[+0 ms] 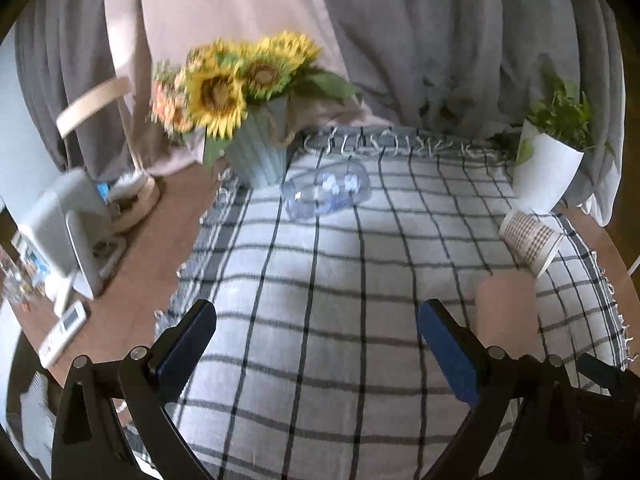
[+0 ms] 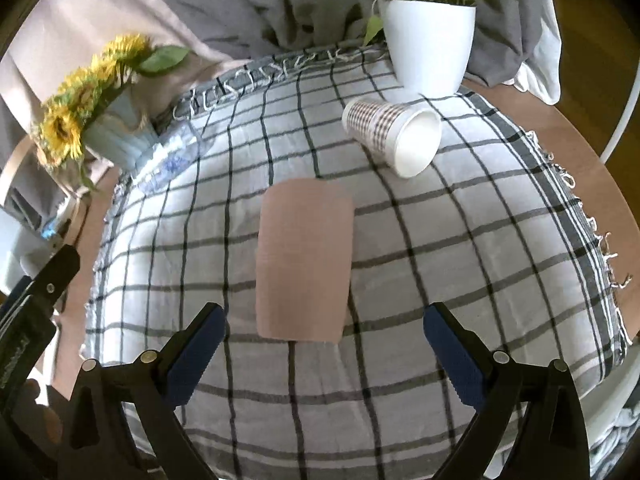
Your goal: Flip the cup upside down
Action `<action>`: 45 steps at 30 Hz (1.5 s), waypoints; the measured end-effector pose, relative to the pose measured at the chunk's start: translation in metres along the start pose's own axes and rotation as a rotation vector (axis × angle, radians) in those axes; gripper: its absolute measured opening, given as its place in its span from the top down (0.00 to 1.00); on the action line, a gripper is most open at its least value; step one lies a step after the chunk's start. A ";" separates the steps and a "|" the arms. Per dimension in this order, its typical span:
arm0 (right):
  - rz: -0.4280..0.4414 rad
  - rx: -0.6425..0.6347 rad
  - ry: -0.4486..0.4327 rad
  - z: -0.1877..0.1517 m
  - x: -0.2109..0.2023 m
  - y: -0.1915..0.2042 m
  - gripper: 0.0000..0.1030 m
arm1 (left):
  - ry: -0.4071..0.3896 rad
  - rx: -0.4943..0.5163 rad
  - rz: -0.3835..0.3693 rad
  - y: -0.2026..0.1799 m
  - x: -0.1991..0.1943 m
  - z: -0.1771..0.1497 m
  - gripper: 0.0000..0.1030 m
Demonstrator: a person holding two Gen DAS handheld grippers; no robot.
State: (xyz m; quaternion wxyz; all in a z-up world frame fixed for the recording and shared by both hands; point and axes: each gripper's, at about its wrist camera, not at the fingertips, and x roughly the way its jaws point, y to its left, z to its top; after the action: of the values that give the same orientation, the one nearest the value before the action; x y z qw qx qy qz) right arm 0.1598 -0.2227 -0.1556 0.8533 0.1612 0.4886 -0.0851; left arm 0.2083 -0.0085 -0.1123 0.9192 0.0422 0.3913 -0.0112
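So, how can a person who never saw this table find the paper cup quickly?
Look at the checked cloth and find the white plant pot at its far edge. The paper cup lies on its side just in front of that pot. Its brown check pattern and white inside set it apart from the pink cup.

The left gripper (image 1: 318,334) hangs above the near part of the scene with its jaws spread wide, the blue-padded fingers (image 1: 186,346) well apart and nothing between them. The right gripper (image 2: 324,338) is posed the same way, jaws wide and empty, its blue pads (image 2: 454,354) angled outward from the black frame that fills the near corners of its own view. In the right wrist view the left gripper shows as a dark frame at the near left edge, so the two sit side by side and apart, both pointing toward the far side.
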 end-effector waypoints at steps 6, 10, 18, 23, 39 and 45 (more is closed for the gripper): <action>-0.017 0.010 0.005 -0.006 0.013 0.005 0.05 | 0.043 0.013 0.012 0.011 0.018 -0.018 0.00; -0.025 0.002 0.017 -0.004 0.020 0.006 0.09 | 0.064 0.052 0.002 0.005 0.025 -0.025 0.00; -0.050 -0.025 0.054 -0.006 0.033 0.014 0.15 | 0.146 0.021 -0.020 0.013 0.045 -0.034 0.00; -0.034 -0.022 0.081 -0.009 0.047 0.017 0.31 | 0.153 0.033 -0.022 0.010 0.048 -0.034 0.00; -0.065 -0.054 0.123 0.017 0.005 0.015 0.39 | 0.113 0.030 -0.097 0.001 0.039 -0.013 0.00; -0.045 -0.071 0.169 0.038 0.002 0.017 0.39 | 0.074 0.016 -0.104 -0.002 0.034 0.002 0.00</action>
State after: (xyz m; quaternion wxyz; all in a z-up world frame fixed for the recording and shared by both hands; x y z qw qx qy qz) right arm 0.1965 -0.2202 -0.1368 0.8122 0.1264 0.5649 -0.0730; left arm 0.2329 -0.0106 -0.1354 0.9021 0.0295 0.4263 -0.0604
